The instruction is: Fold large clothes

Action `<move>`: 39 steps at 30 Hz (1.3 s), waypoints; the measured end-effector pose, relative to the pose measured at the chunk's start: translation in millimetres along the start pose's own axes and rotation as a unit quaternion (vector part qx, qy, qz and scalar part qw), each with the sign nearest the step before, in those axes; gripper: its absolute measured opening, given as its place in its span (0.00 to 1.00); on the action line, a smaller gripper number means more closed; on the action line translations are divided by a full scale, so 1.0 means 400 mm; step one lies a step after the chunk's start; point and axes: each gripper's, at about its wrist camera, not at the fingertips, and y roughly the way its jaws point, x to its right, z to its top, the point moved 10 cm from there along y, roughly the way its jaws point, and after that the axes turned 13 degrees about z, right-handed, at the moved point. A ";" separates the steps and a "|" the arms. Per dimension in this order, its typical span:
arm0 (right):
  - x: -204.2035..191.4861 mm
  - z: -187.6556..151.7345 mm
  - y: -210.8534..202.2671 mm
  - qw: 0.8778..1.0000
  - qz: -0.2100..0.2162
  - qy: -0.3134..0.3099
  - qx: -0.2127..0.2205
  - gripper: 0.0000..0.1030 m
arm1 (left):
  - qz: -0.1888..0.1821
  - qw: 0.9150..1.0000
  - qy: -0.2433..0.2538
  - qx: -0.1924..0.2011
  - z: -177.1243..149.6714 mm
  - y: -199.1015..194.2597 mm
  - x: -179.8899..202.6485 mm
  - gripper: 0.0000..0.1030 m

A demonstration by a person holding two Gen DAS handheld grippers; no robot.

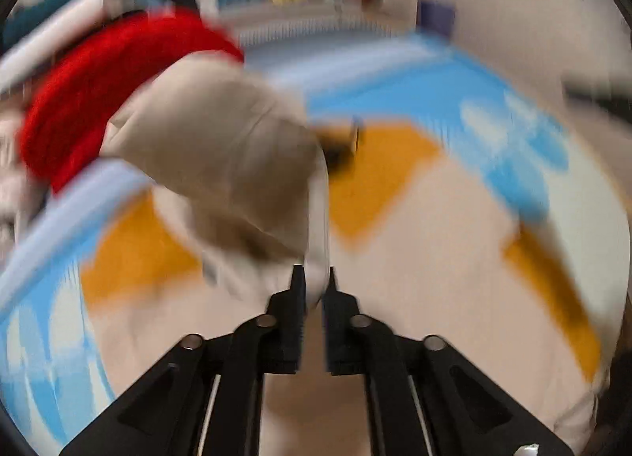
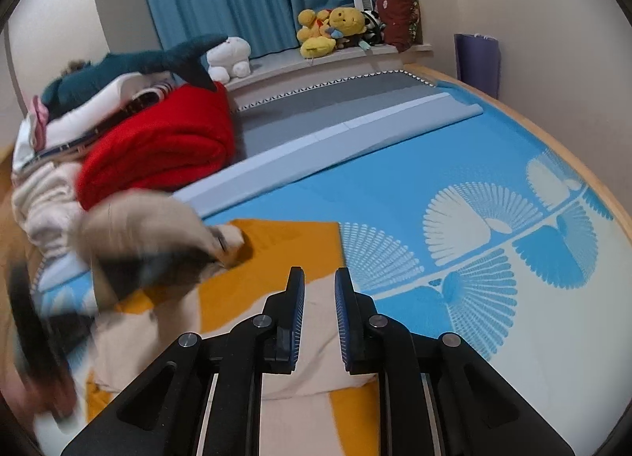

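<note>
A beige and orange garment [image 1: 414,258] lies spread on the blue patterned bed cover. My left gripper [image 1: 315,278] is shut on a beige fold of it [image 1: 221,147], which is lifted and billows in front of the camera; the left wrist view is motion-blurred. In the right wrist view the same lifted beige part [image 2: 146,234] shows blurred at the left, with the left gripper dark beneath it. My right gripper [image 2: 319,278] is open and empty, hovering just above the garment's beige and orange panels [image 2: 276,298].
A red blanket [image 2: 158,147] and a pile of clothes with a shark plush [image 2: 130,65] sit at the bed's far left. A pale blue bolster [image 2: 335,136] crosses the bed. Plush toys [image 2: 335,27] line the window ledge. A wall stands at the right.
</note>
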 end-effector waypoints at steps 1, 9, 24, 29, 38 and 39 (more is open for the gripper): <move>-0.007 0.001 -0.005 1.000 0.008 0.004 0.001 0.18 | -0.007 0.999 -0.019 -0.030 -0.070 -0.007 -0.003 0.11; -0.064 -0.014 -0.019 0.999 0.040 0.011 -0.005 0.22 | 0.050 0.974 -0.214 -0.052 -0.153 -0.100 -0.173 0.30; -0.166 -0.122 0.098 0.987 0.126 -0.002 -0.097 0.22 | -0.002 0.921 -0.382 -0.070 -0.159 0.160 -0.269 0.48; -0.162 -0.150 0.148 0.983 0.135 0.022 -0.123 0.22 | -0.018 0.927 -0.372 -0.050 -0.130 0.154 -0.267 0.00; -0.196 -0.151 0.194 0.975 0.174 0.070 -0.117 0.24 | -0.128 0.964 -0.203 0.112 0.086 -0.173 -0.036 0.00; -0.200 -0.153 0.200 0.973 0.181 0.076 -0.117 0.29 | -0.149 0.970 -0.170 0.089 0.066 -0.157 0.037 0.00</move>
